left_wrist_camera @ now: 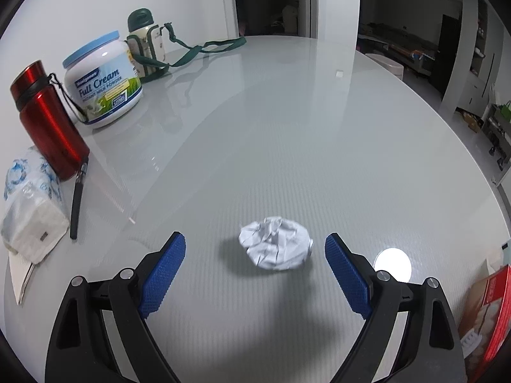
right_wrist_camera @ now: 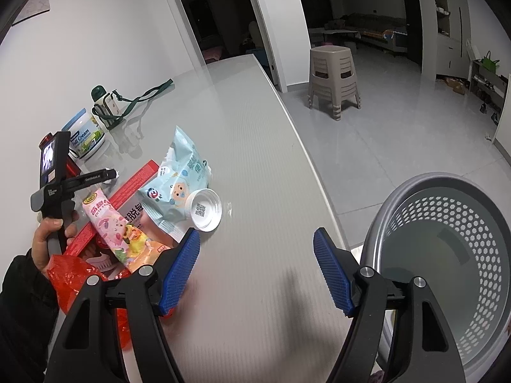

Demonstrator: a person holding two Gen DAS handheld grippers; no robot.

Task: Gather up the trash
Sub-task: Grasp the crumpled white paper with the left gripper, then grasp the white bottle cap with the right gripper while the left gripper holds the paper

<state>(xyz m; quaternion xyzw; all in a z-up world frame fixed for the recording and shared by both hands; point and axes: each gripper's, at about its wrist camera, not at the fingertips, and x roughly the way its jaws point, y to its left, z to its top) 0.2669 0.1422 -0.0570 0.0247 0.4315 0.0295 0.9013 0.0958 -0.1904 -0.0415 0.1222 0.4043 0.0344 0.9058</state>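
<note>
Nearest to us, the left tongs (left_wrist_camera: 255, 255) are spread wide over the grey table (left_wrist_camera: 287, 127), and the crumpled paper ball (left_wrist_camera: 275, 243) lies on the table just ahead of their blue pads (left_wrist_camera: 164, 274), between the two but touching neither. Our right tongs (right_wrist_camera: 257, 271) are likewise spread and hold nothing, above a bare stretch of table near its edge. Just right of them, beyond that edge, stands the grey perforated basket (right_wrist_camera: 447, 255). Left of them lies more rubbish: a white lid (right_wrist_camera: 204, 210), a pale blue wrapper (right_wrist_camera: 182, 172), a pink packet (right_wrist_camera: 115, 226), a red box (right_wrist_camera: 127, 188) and a red plastic bag (right_wrist_camera: 73, 274). Farther back along the wall stand a red flask (left_wrist_camera: 48, 118), a milk powder tub (left_wrist_camera: 102, 79) and a green-strapped bottle (left_wrist_camera: 145, 41).
</note>
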